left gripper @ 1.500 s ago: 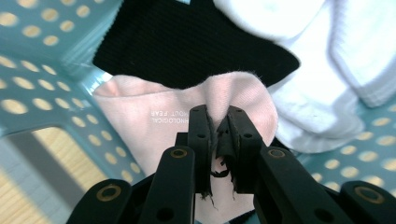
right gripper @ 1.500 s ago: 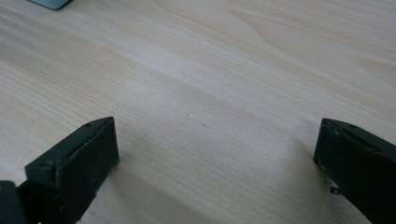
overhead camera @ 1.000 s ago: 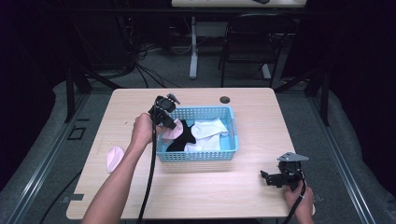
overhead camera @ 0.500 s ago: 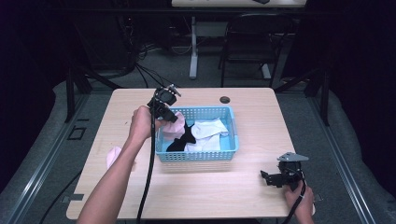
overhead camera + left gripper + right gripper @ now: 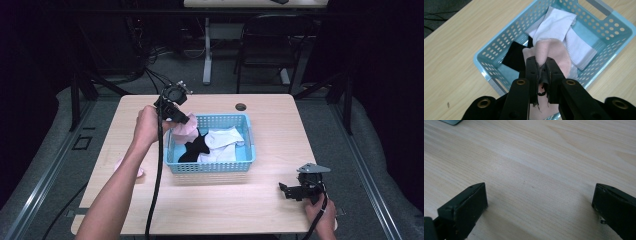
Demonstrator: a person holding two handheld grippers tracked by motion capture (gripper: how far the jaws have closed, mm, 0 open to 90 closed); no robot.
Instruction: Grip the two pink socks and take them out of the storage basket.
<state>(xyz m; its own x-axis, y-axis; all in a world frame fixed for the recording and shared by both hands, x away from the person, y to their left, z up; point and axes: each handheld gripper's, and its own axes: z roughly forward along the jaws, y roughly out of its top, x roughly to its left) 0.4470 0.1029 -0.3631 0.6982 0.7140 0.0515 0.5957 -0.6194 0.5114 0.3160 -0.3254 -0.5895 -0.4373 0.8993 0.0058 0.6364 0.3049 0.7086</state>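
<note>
The jaws of the left gripper (image 5: pixel 540 65) stood nearly together, pinched on a fold of the pink sock (image 5: pixel 551 53), which hung from between them and draped just beyond and below the tips, over the near corner of the blue basket (image 5: pixel 484 66). In the high view the left gripper (image 5: pixel 181 119) was held above the basket's (image 5: pixel 210 167) left end, the pink sock (image 5: pixel 185 131) dangling from it.

Judged from the way it drooped, the sock was light, soft and limp, with no stiffness to hold a shape. The fabric looked fuzzy rather than slick, so a pinch on a doubled fold would likely keep it; a grip on a single thin edge might let it slide free. Nothing about it seemed fragile. The hold sat near one end of the sock, so most of its length hung clear past the jaws and could snag on the basket wall.

Beyond the jaws, deeper in the basket, lay a white sock (image 5: pixel 560 26) and a black sock (image 5: pixel 515 56), both partly under the hanging pink one. Another pink piece (image 5: pixel 136 170) lay on the table (image 5: pixel 250 210) beside the left forearm.

The right gripper (image 5: pixel 539 205) rested low over bare wood, its jaws spread wide with nothing between them.
</note>
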